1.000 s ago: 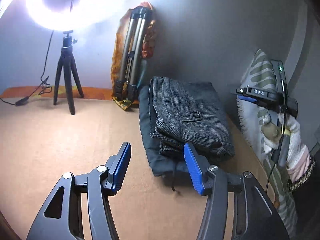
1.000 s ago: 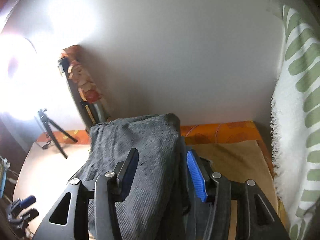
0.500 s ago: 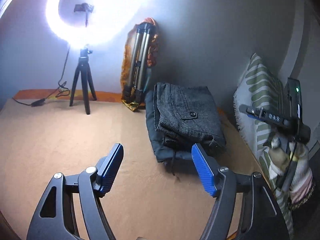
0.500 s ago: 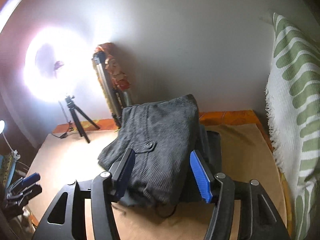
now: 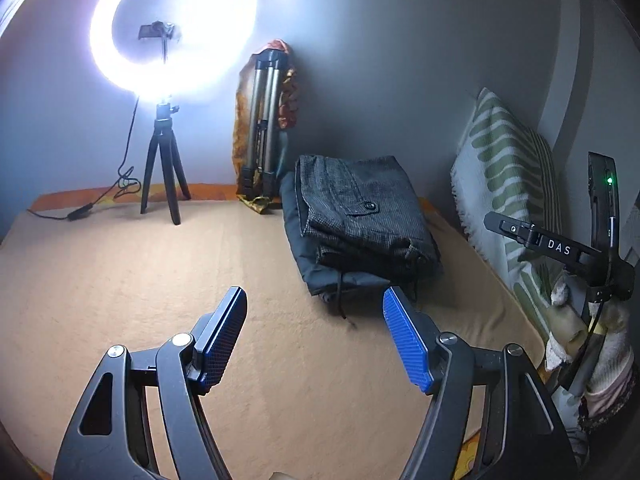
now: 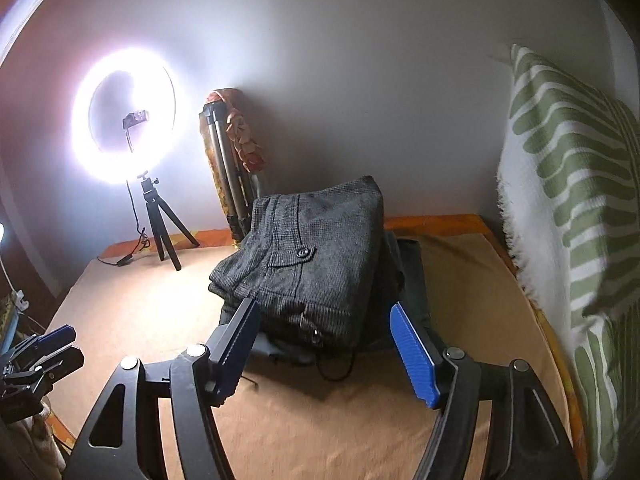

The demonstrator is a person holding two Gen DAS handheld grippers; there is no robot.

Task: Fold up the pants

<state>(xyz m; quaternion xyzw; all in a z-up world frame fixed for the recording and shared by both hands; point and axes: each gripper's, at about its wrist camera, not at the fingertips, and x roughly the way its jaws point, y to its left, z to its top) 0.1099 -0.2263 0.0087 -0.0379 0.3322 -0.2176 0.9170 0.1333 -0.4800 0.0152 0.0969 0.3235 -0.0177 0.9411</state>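
The grey tweed pants (image 5: 360, 208) lie folded in a compact stack on top of a dark blue folded garment (image 5: 316, 264), on the tan bed cover near the back wall. They also show in the right wrist view (image 6: 312, 256), with the button pocket facing up. My left gripper (image 5: 314, 320) is open and empty, held above the cover short of the stack. My right gripper (image 6: 324, 328) is open and empty, just in front of the stack's near edge. The right gripper's body shows at the right of the left wrist view (image 5: 560, 248).
A lit ring light on a small black tripod (image 5: 164, 168) stands at the back left, its cable trailing on the cover. A folded tripod (image 5: 264, 132) leans on the wall beside the stack. A green-striped pillow (image 6: 568, 208) stands along the right edge.
Both grippers have pulled back from the folded stack and opened wider. The right gripper, which was right at the pants, now sits clear of them.
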